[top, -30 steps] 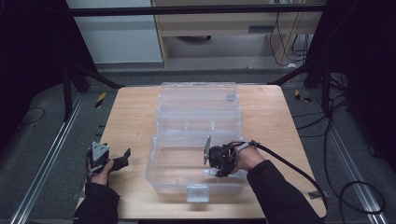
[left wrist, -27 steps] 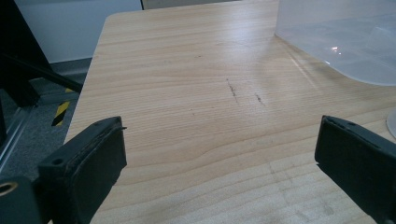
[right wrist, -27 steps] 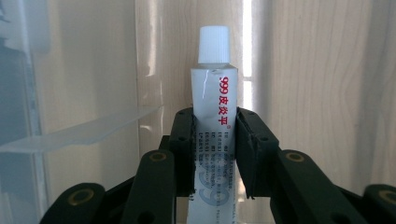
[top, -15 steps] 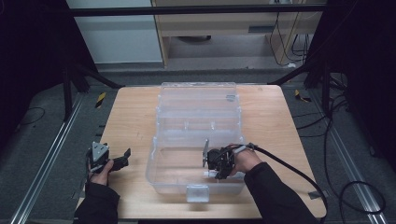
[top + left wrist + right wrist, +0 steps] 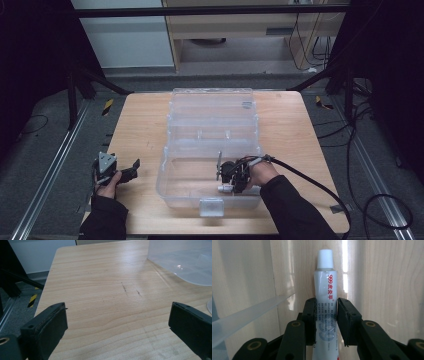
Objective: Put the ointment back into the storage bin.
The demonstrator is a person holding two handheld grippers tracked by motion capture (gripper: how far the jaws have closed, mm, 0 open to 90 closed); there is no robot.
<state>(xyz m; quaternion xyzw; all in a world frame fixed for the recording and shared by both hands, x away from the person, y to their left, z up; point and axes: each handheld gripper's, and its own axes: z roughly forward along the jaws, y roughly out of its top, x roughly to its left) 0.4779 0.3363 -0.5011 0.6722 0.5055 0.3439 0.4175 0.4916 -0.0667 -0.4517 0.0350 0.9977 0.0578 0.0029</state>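
A white tube [image 5: 325, 282] with a white cap and red print sits clamped between the pads of my right gripper [image 5: 325, 307], which is shut on it. In the high view that right gripper [image 5: 226, 181] is low inside the near half of a clear plastic box [image 5: 165, 172], with the tube [image 5: 223, 188] pointing toward the box's near wall. A translucent wall of the box [image 5: 249, 312] runs to the left of the tube. My left gripper [image 5: 131, 167] rests over the table's left side, apart from the box. Its jaws [image 5: 117, 315] stand wide open with bare wood between them.
The box's lid [image 5: 212, 107] lies open toward the far side, and a latch [image 5: 211, 206] hangs at the near wall. The wooden table [image 5: 140, 125] has bare room left of the box. A corner of the box [image 5: 180, 262] lies ahead to the right of the left gripper.
My right gripper has shifted slightly toward the near side inside the box, still holding the tube. The left gripper has stayed put.
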